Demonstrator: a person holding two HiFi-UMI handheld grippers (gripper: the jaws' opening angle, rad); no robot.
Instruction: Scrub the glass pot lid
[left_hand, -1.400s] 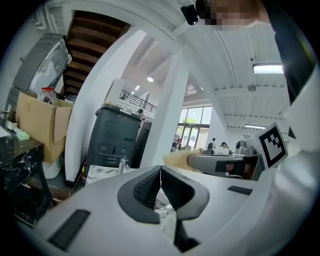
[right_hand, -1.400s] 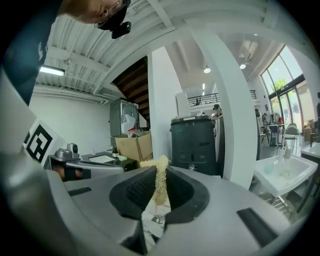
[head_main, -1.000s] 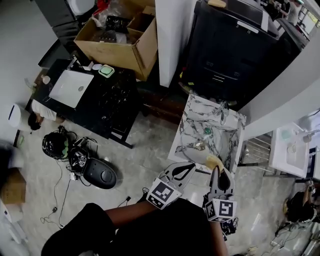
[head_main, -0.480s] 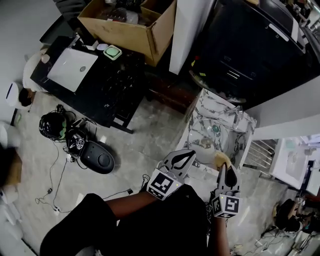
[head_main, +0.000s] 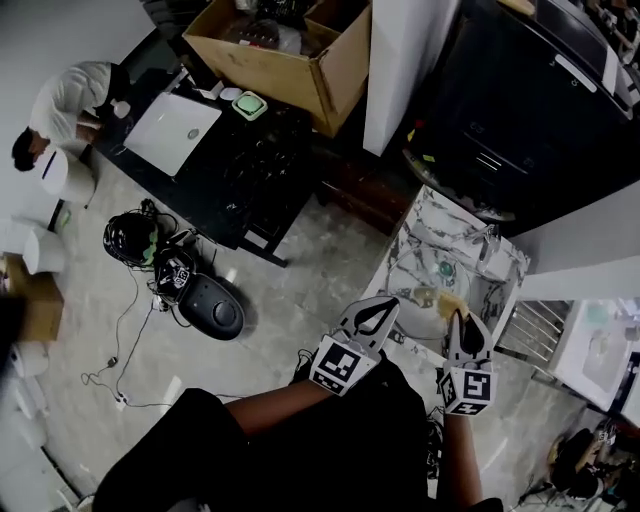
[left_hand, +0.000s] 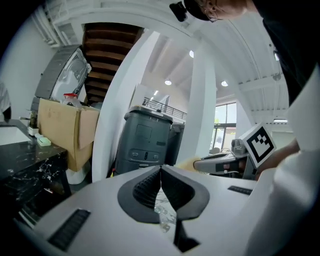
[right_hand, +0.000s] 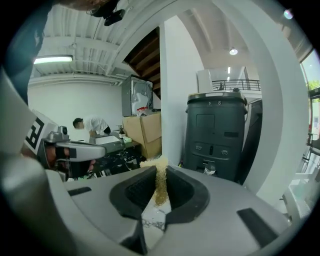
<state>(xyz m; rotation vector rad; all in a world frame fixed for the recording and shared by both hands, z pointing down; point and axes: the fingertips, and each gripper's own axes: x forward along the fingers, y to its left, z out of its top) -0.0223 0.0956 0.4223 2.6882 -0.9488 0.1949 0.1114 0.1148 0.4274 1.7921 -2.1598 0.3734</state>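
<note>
A pale stone floor (head_main: 300, 290) spreads below, with a black table (head_main: 250, 170) carrying a laptop (head_main: 172, 133), a cardboard box (head_main: 290, 50) beside a white pillar (head_main: 400, 60), and a person (head_main: 65, 110) bent over at the far side. Close in front stands a small marbled tabletop (head_main: 420, 245).

The glass lid (head_main: 420, 318) appears to be the pale round shape on the near edge of that tabletop, just ahead of both tools. It is too small in the head view to make out its knob or rim for sure.

The right tool (right_hand: 159, 172) is clamped on a yellow sponge (right_hand: 158, 180), pinched upright between the pads with a tuft above them. In the head view the sponge (head_main: 450, 300) sits over the tabletop beside the lid. The left tool (left_hand: 161, 170) has its jaws pressed together with nothing between them, hovering near the lid's left side.

Scrubbing looks about to begin rather than under way; I cannot tell whether the sponge touches the glass. To do it well, the empty tool should steady the lid — pressing on the rim or catching the knob — so it does not slide on the smooth marble. The sponge then wants flat, firm contact, worked in overlapping circles from centre to rim. Only a thin edge is gripped, so heavy sideways drag could pull it loose.
</note>
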